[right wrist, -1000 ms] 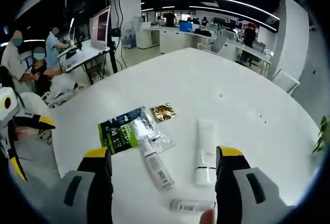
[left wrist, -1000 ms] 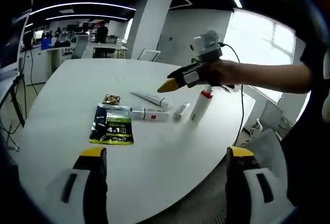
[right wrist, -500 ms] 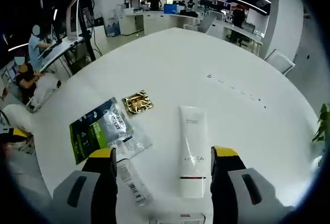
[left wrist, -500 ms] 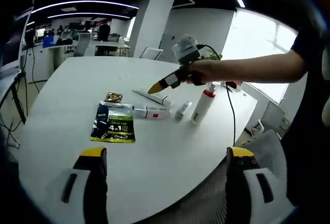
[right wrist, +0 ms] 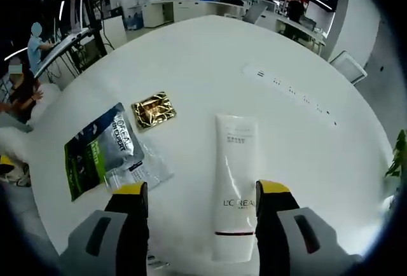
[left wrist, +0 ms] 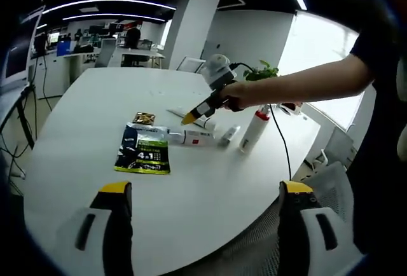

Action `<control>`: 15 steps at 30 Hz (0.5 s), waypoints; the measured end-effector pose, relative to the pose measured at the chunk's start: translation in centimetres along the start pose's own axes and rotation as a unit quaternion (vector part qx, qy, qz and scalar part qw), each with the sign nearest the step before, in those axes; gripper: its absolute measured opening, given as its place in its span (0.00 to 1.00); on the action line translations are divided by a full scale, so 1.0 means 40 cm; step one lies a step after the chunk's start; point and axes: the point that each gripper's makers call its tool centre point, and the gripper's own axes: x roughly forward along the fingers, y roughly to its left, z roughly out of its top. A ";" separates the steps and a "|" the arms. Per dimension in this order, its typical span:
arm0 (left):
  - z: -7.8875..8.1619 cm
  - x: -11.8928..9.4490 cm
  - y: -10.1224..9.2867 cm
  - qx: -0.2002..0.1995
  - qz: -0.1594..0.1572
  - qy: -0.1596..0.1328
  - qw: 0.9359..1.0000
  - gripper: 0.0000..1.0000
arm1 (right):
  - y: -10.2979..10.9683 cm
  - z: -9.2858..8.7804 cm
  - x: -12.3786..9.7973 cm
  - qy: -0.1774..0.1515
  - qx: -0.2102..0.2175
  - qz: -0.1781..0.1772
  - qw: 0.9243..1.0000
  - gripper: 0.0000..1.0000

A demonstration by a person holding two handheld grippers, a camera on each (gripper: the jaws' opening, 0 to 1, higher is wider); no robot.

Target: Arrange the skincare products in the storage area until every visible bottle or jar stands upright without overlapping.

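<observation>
Several skincare items lie flat on the round white table [left wrist: 82, 117]: a green and black sachet [left wrist: 143, 151], a small gold sachet [left wrist: 144, 118], a white tube with a red band [left wrist: 191, 138], a small silver tube [left wrist: 227, 135] and a white bottle with a red cap [left wrist: 254, 130]. My left gripper [left wrist: 205, 190] hangs open near the table's front edge, with nothing between its fingers. A hand holds my right gripper [left wrist: 189, 119] low over a white L'Oreal tube [right wrist: 232, 180]. In the right gripper view that gripper [right wrist: 202, 190] is open, and the tube's capped end lies between the jaws. The gold sachet [right wrist: 152, 109] and green sachet [right wrist: 102, 149] lie left of it.
A grey chair [left wrist: 327, 174] stands at the table's near right edge, and a cable [left wrist: 280, 136] trails from the right gripper. Office desks with seated people [right wrist: 28, 53] are beyond the table's left side. A plant [left wrist: 264, 72] stands behind the table.
My right gripper has come down and forward over the white L'Oreal tube, which now looks bigger and lies between its jaws. The left gripper has barely moved. The items lie as before.
</observation>
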 end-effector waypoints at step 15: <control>-0.007 0.005 0.004 -0.006 0.001 0.005 1.000 0.89 | -0.048 -0.008 0.036 0.025 -0.025 -0.023 0.999 0.64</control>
